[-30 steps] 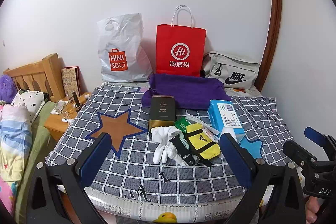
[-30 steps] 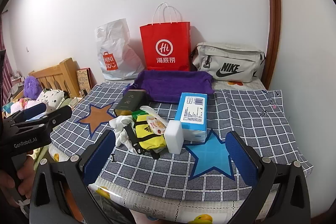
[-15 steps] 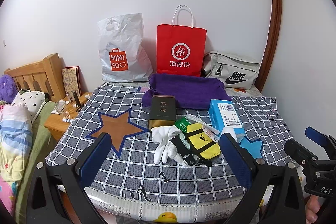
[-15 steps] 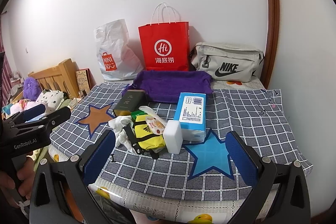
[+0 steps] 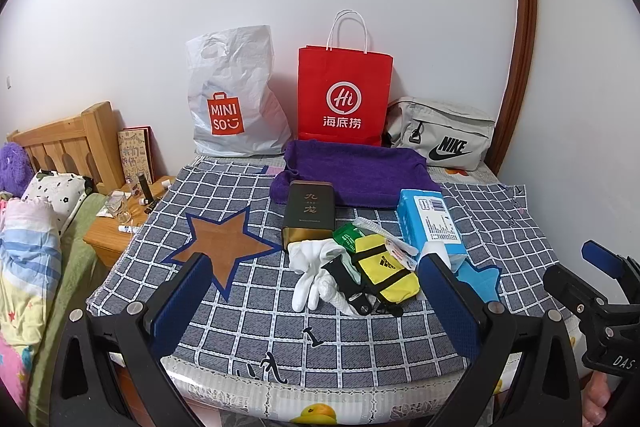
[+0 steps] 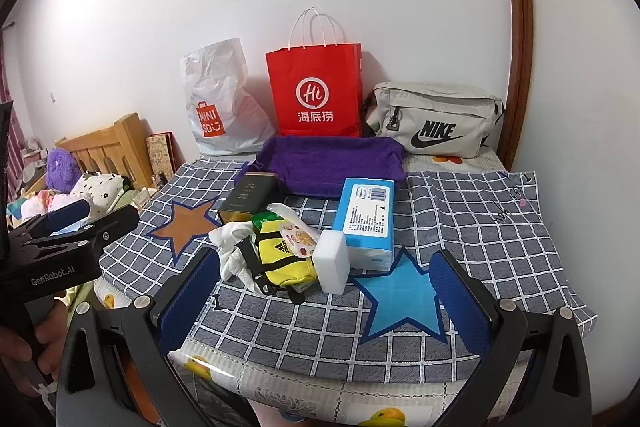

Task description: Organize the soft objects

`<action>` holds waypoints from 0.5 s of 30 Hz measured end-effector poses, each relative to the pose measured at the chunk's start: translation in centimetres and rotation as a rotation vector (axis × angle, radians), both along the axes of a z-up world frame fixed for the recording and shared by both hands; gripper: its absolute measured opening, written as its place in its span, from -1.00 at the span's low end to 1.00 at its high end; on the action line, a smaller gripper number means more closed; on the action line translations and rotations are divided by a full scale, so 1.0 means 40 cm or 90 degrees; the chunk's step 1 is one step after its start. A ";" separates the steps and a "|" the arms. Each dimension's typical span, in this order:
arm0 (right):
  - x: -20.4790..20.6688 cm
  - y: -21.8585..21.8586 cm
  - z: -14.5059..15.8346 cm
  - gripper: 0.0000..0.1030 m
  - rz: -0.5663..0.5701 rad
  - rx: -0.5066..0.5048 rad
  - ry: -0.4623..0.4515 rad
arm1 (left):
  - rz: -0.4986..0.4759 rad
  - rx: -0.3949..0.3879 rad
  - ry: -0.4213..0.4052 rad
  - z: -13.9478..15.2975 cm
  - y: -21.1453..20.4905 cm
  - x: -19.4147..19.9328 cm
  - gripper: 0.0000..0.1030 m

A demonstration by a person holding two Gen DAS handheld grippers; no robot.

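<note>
While empty above the checked cloth (image 5: pixel 256 311), both claws spread wide, left claw (image 5: pixel 316 301) and right claw (image 6: pixel 326 297) near the yellow pouch (image 5: pixel 386 269)

Open checked cloth on the bench (image 5: pixel 240 311) at the near edge and over the brown star patch (image 5: pixel 228 247). Blocked mid-bench by a cluster touching one another: white cloth gloves (image 5: pixel 316 267), yellow zip pouch (image 5: pixel 386 273), dark rectangular tin (image 5: pixel 309 213), blue tissue pack (image 6: pixel 366 217), white sponge block (image 6: pixel 331 261). Clear right side around the blue star patch (image 6: pixel 402 301). Closed off behind by a folded purple towel (image 5: pixel 360 175) and bags along the wall.
</note>
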State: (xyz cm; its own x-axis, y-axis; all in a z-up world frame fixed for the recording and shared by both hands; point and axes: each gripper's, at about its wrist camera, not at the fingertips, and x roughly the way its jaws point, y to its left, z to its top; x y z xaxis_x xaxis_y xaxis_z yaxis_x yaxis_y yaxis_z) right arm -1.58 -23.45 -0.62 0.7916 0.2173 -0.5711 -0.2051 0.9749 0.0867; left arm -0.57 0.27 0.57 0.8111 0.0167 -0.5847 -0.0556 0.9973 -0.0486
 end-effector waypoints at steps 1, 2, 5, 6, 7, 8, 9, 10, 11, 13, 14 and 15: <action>-0.001 0.000 0.001 0.99 0.001 0.000 0.000 | 0.000 0.000 0.000 0.000 0.000 0.000 1.00; -0.002 0.001 0.002 0.99 0.002 0.000 -0.001 | 0.001 0.000 0.000 0.000 0.000 0.000 1.00; -0.004 0.003 0.004 1.00 0.004 0.000 -0.006 | 0.001 0.000 -0.001 0.000 -0.001 0.000 1.00; -0.004 0.004 0.005 0.99 0.006 0.001 -0.007 | 0.001 -0.001 -0.002 0.000 -0.002 0.000 1.00; -0.005 0.004 0.004 0.99 0.007 0.001 -0.009 | 0.001 -0.003 -0.003 0.000 -0.003 -0.001 1.00; -0.004 0.003 0.003 0.99 0.007 0.002 -0.008 | 0.000 -0.003 -0.004 -0.001 -0.003 -0.002 1.00; -0.003 0.003 0.002 0.99 0.008 0.003 -0.007 | -0.001 -0.004 -0.005 -0.001 -0.004 -0.002 1.00; 0.001 0.003 0.000 0.99 0.008 0.004 -0.006 | -0.002 -0.004 -0.006 -0.002 -0.004 -0.001 1.00; 0.004 0.002 -0.003 0.99 0.008 0.005 -0.003 | -0.003 -0.003 -0.006 -0.003 -0.004 0.001 1.00; 0.012 0.002 -0.011 0.99 0.010 0.005 0.003 | 0.002 -0.004 -0.003 -0.007 -0.001 0.009 1.00; 0.016 0.001 -0.016 0.99 0.009 0.003 0.004 | 0.003 -0.005 -0.002 -0.010 0.003 0.014 1.00; 0.020 0.000 -0.020 0.99 0.007 0.001 0.005 | 0.002 -0.008 0.002 -0.015 0.009 0.021 1.00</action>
